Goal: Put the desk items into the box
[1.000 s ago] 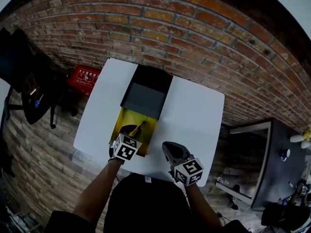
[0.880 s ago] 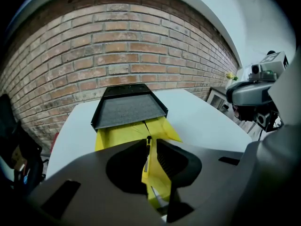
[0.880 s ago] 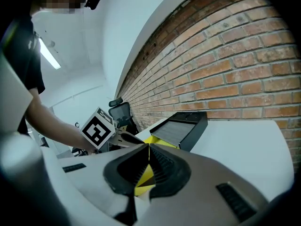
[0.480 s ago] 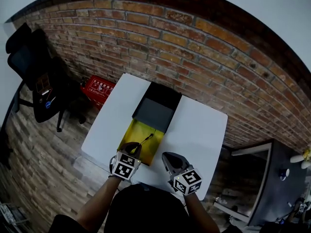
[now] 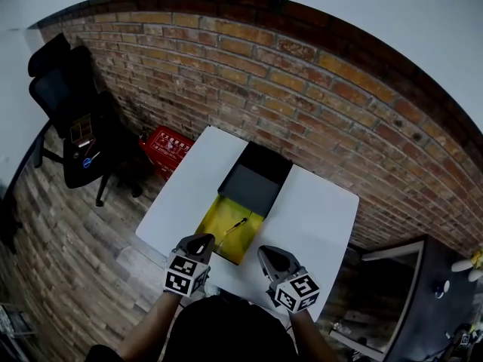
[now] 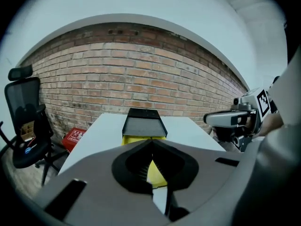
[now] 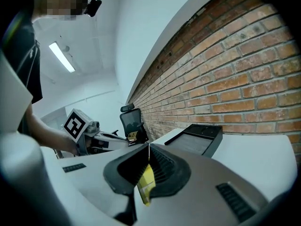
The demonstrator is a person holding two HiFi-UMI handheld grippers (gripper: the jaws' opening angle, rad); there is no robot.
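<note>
An open box (image 5: 223,225) with a yellow inside lies on the white table (image 5: 321,213), its black lid (image 5: 253,179) folded back toward the brick wall. A dark pen (image 5: 235,225) rests slantwise in the yellow part. My left gripper (image 5: 199,242) hovers at the table's near edge, just short of the box. Its jaws are closing and meet at the tips in the left gripper view (image 6: 152,141), with nothing between them. My right gripper (image 5: 270,254) hangs beside it to the right, over bare table. It is shut and empty (image 7: 149,146).
A red crate (image 5: 167,148) and a black office chair (image 5: 75,119) stand on the floor left of the table. The brick wall runs behind the table. A dark cabinet (image 5: 423,277) stands at the right.
My left gripper has drawn back from over the yellow box to the table's near edge and closed. The pen now lies free in the box. The head camera's view has shifted.
</note>
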